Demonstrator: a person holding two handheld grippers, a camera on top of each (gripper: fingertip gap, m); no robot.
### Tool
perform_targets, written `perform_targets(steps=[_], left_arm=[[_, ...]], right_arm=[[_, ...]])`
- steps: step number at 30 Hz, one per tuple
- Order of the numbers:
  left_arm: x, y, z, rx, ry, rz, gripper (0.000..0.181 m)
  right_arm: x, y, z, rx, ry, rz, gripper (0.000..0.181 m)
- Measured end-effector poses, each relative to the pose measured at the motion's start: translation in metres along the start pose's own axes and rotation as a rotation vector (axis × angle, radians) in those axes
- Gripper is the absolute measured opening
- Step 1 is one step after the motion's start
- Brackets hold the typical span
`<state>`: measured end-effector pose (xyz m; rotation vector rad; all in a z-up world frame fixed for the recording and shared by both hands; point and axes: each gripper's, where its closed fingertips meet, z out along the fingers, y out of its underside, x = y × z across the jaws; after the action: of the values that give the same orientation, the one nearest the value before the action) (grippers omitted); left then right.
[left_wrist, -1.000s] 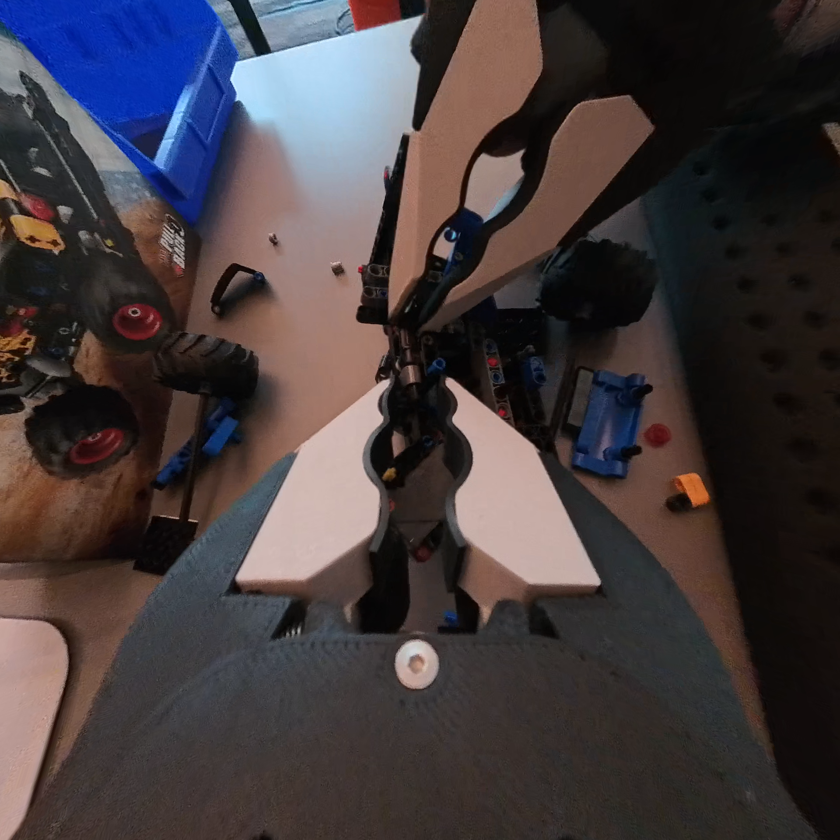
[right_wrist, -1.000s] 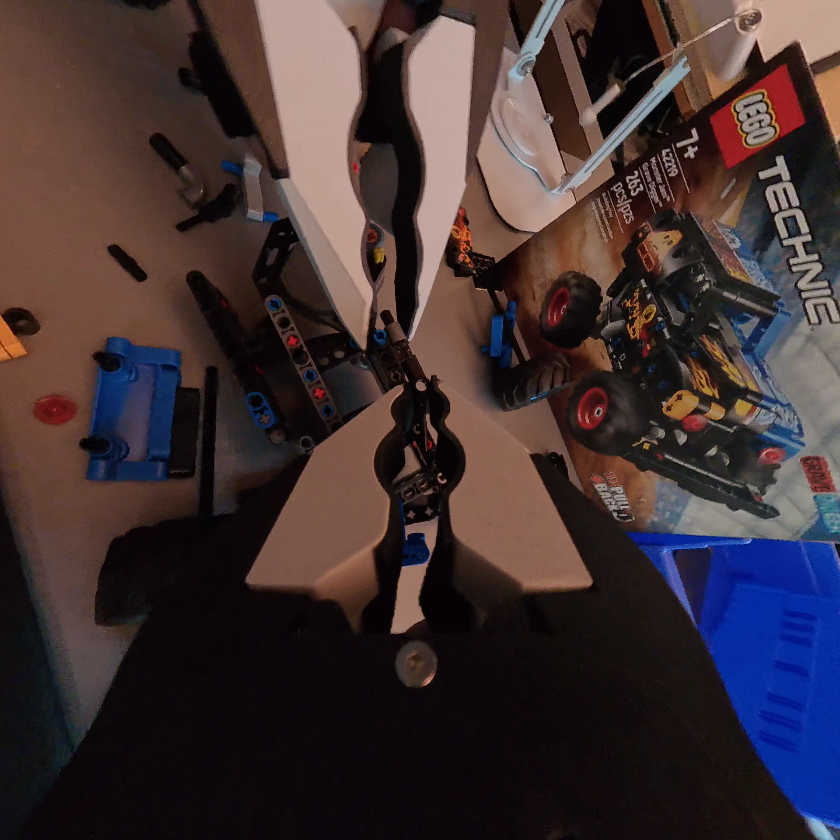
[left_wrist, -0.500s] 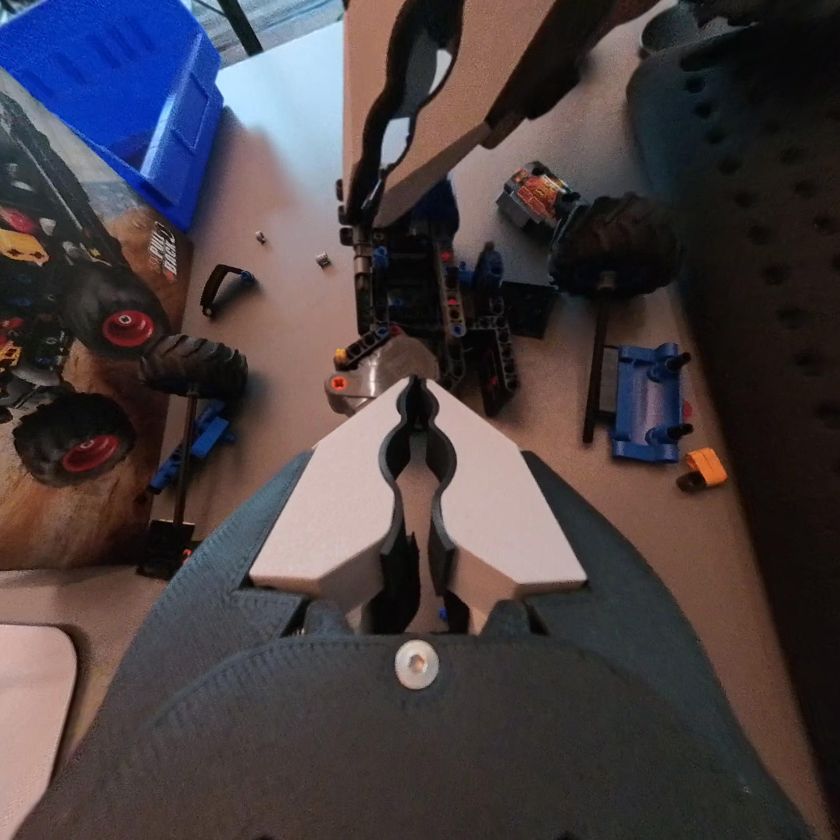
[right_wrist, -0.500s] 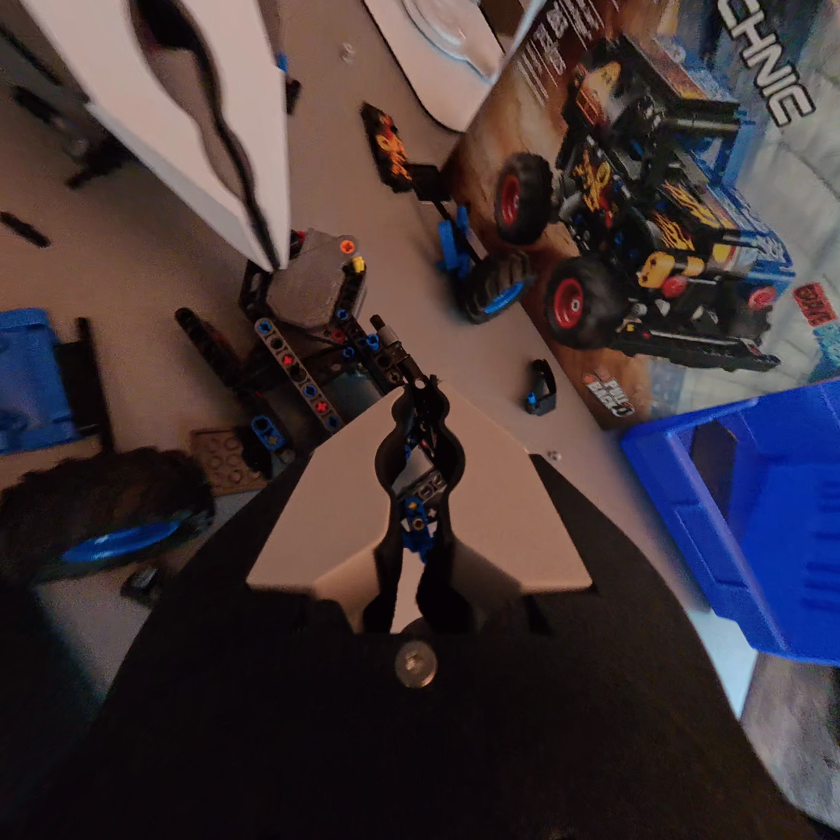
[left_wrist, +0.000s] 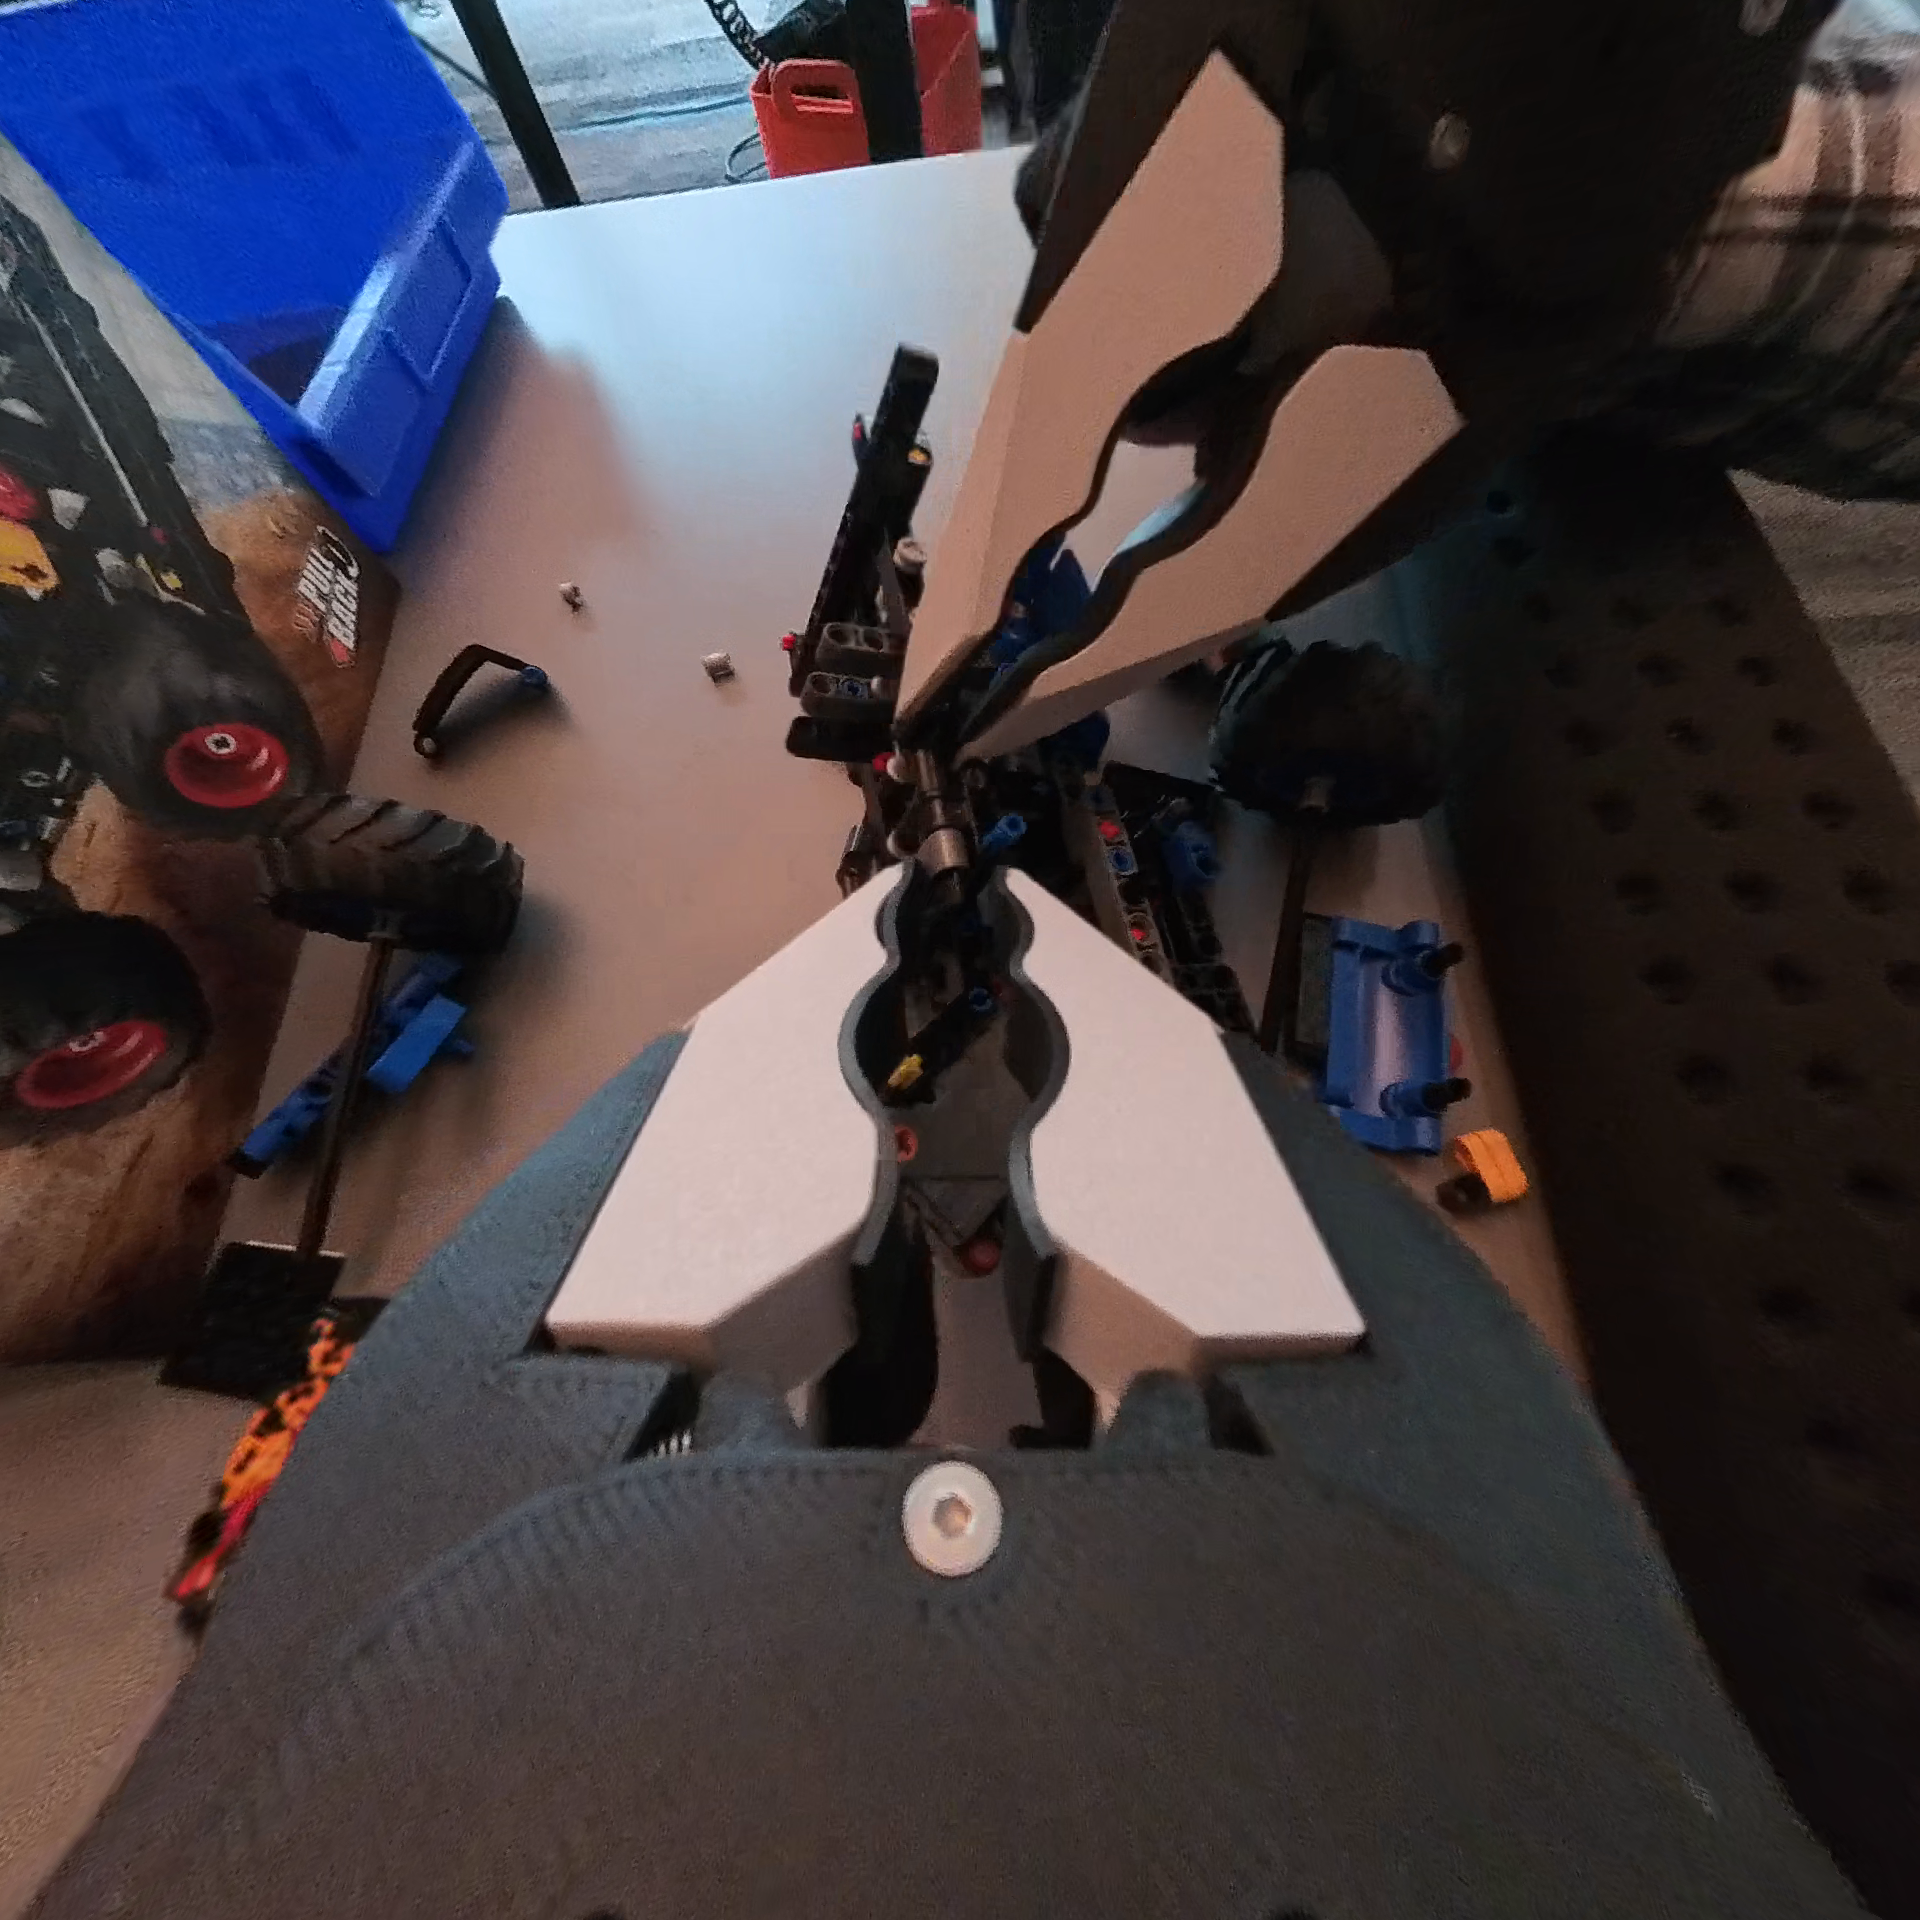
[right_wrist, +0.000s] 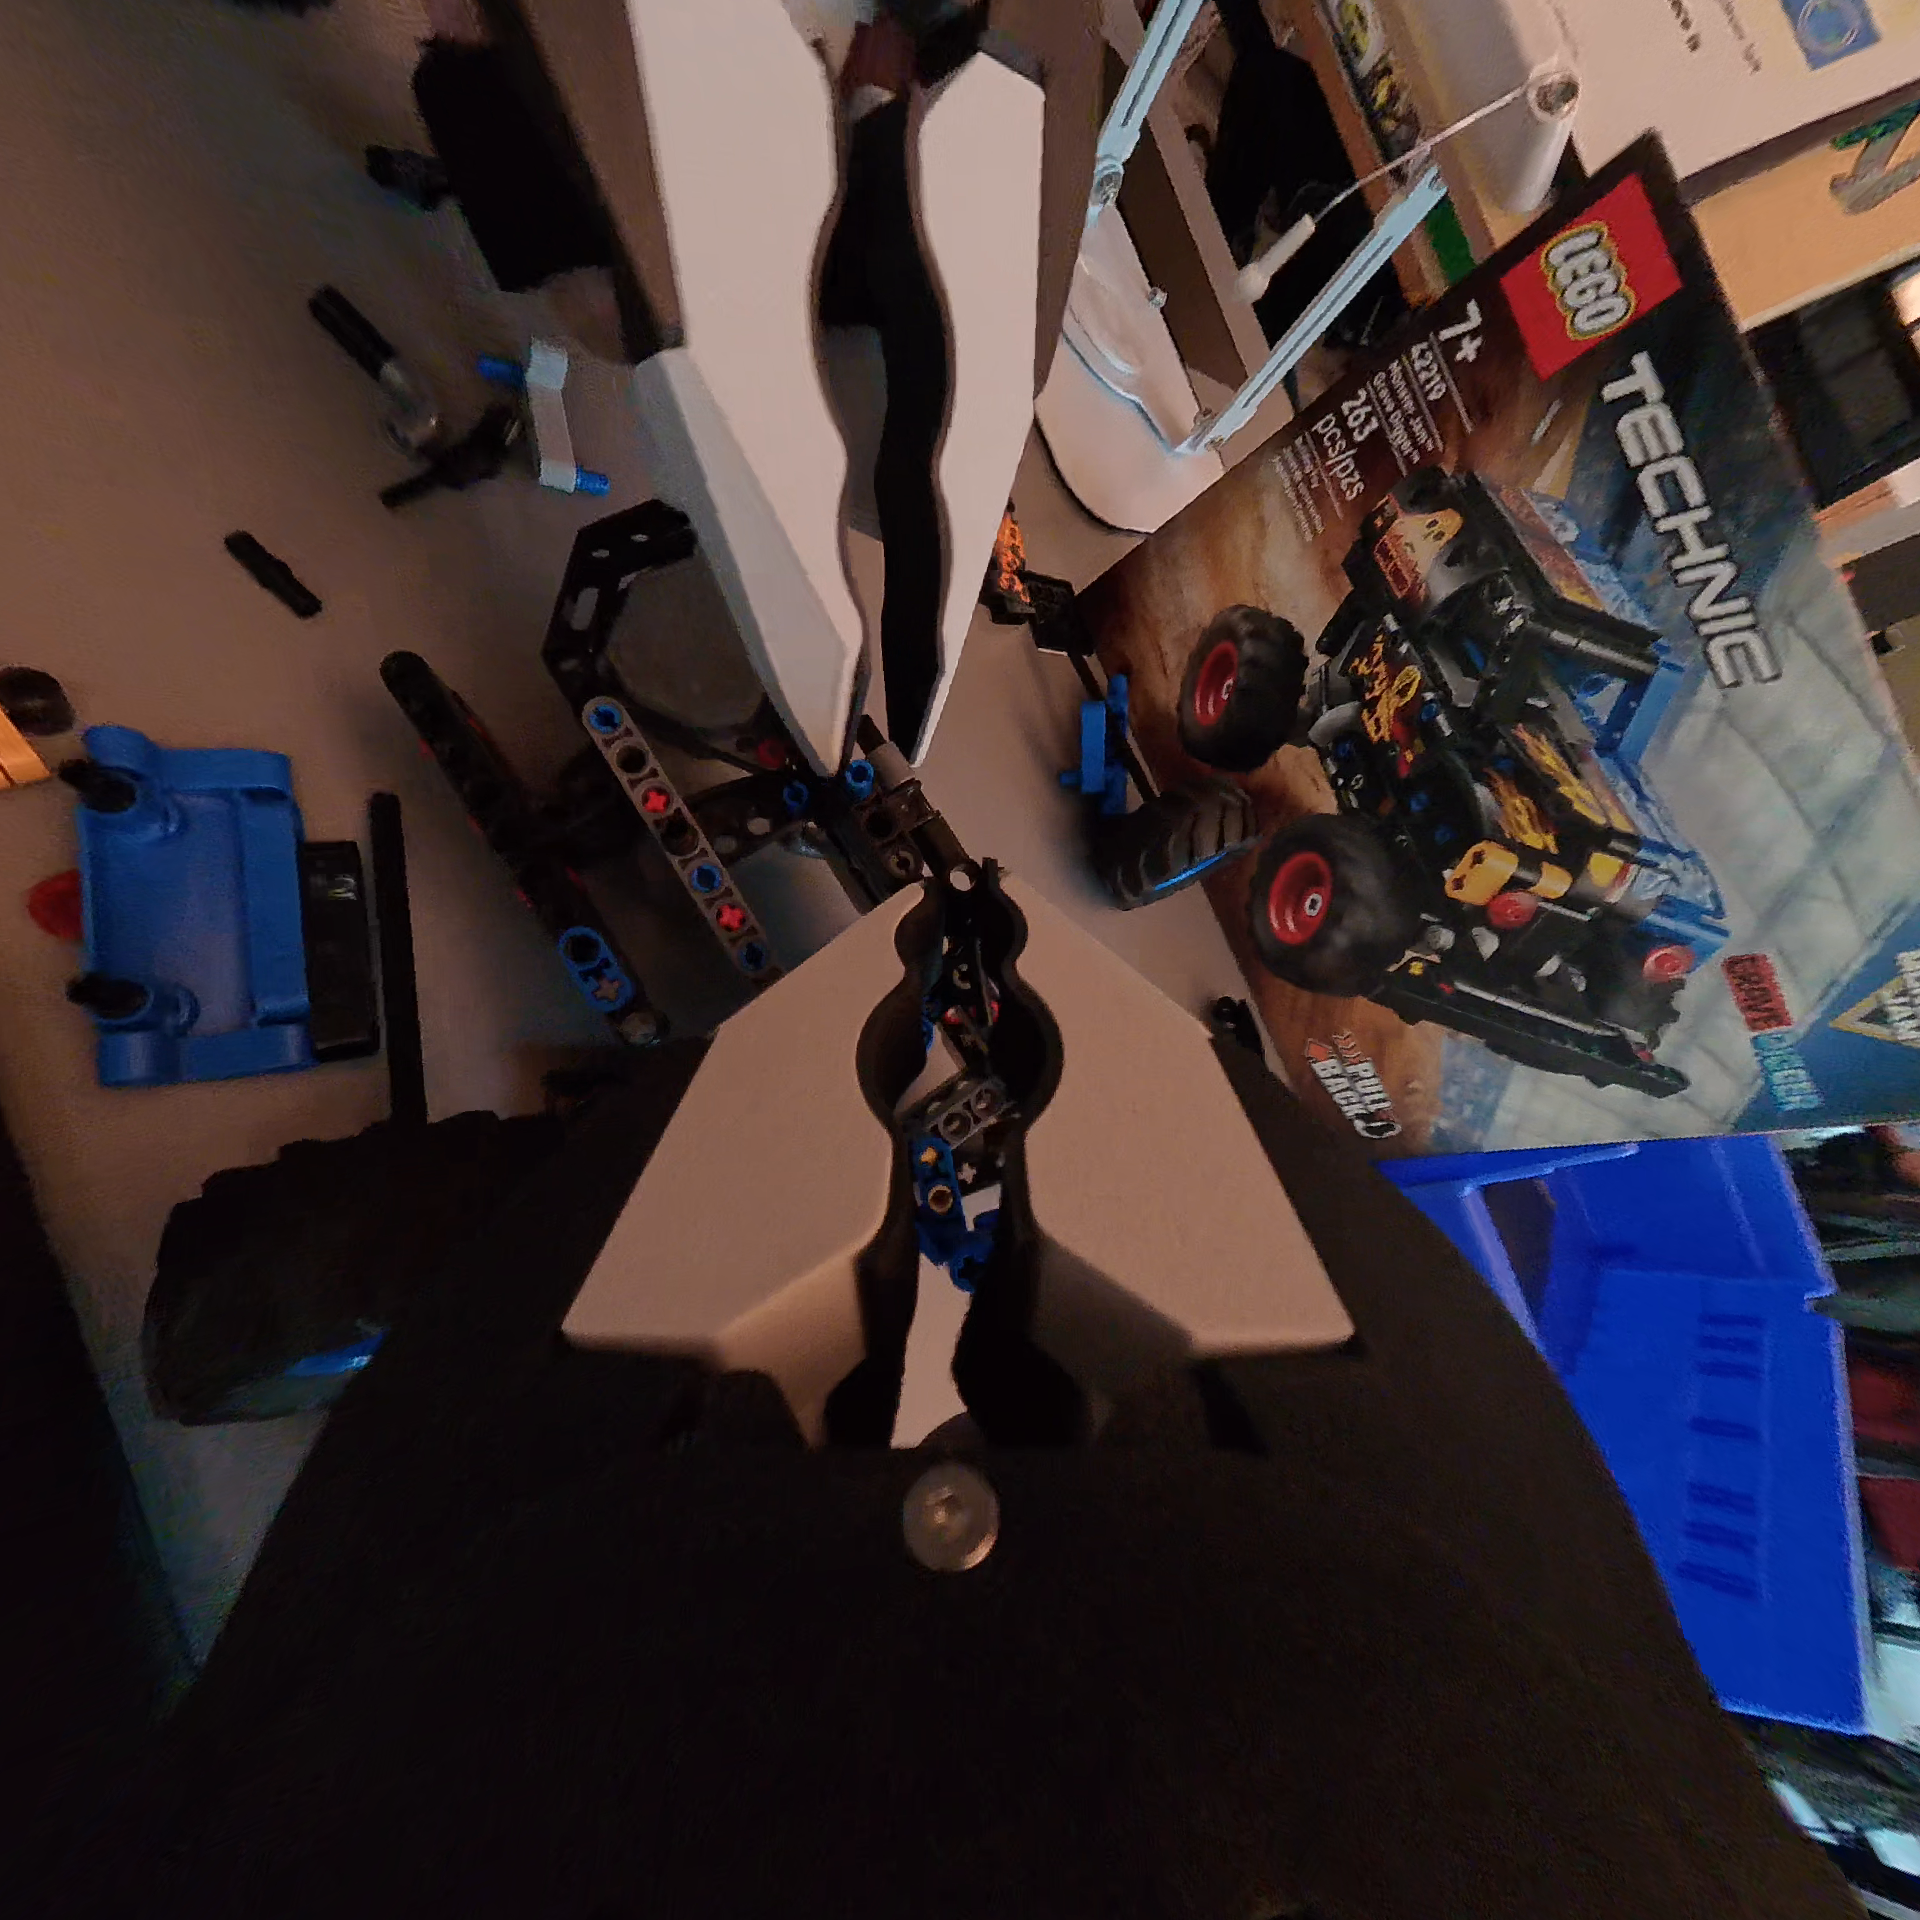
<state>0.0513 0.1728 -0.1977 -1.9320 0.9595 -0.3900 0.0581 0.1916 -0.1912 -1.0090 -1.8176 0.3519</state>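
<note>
— Jaws first: how do they stand?

— Both pairs are drawn narrow. The left gripper (left_wrist: 945, 883) pinches one end of a black-and-grey toy-brick frame of holed beams with blue and red pins (left_wrist: 940, 821). The right gripper (right_wrist: 961, 894) comes in from the opposite side and nips the same frame, so the two sets of tips almost meet.

— Where does the frame sit?

— Between the two grippers, low over the pale grey surface (left_wrist: 707, 343). I cannot tell whether its far end rests there.

— How complete does it look?

— Only a bare skeleton, I judge. No wheel or panel is on it. A black rubber tyre on a thin black axle (left_wrist: 405, 873) lies well to the left, and a second black tyre (left_wrist: 1340, 727) is near on the right. A blue moulded panel piece (left_wrist: 1382, 1029) and a small orange connector (left_wrist: 1491, 1164) lie loose beside it.

— Anything else?

— A printed cardboard box showing a monster truck (right_wrist: 1558, 727), with a blue plastic bin (left_wrist: 312, 260) just beside it.
</note>
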Motion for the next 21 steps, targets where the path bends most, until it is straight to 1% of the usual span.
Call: perform_targets(steps=[1,3,6,8,9,10,11,13,17,18,21], left_arm=[[0.0,-0.002,-0.002,0.029,0.027,-0.049,0.006],[0.003,-0.006,-0.007,0.073,0.098,-0.138,0.007],[0.005,-0.005,-0.005,0.065,0.1,-0.153,0.008],[0.004,-0.012,-0.007,0.11,0.131,-0.231,0.01],[0.005,-0.012,-0.006,0.098,0.138,-0.231,0.011],[0.008,-0.009,-0.004,0.071,0.133,-0.198,0.004],[0.007,-0.005,-0.002,0.045,0.11,-0.178,0.004],[0.01,-0.004,-0.002,0.047,0.131,-0.207,0.004],[0.008,0.0,-0.003,0.054,0.115,-0.182,0.002],[0.005,0.0,-0.003,0.059,0.101,-0.188,0.0],[0.005,0.003,-0.004,0.043,0.083,-0.166,0.0]], right_arm=[[0.0,-0.002,-0.001,0.01,0.015,-0.022,0.004],[0.0,-0.007,-0.005,0.048,0.043,-0.054,0.004],[-0.001,-0.006,-0.004,0.025,0.081,-0.122,0.004],[-0.003,-0.009,-0.005,0.042,0.092,-0.135,0.004],[-0.004,-0.012,-0.005,0.051,0.092,-0.14,0.004],[-0.007,-0.011,-0.003,0.032,0.09,-0.155,0.004],[-0.008,-0.008,-0.001,0.017,0.087,-0.165,0.004],[-0.011,-0.008,-0.001,0.026,0.059,-0.138,0.004],[-0.013,-0.007,0.001,0.032,0.03,-0.097,0.004],[-0.013,-0.007,0.001,0.033,0.028,-0.09,0.004],[-0.01,-0.003,0.001,0.015,0.036,-0.083,0.004]])
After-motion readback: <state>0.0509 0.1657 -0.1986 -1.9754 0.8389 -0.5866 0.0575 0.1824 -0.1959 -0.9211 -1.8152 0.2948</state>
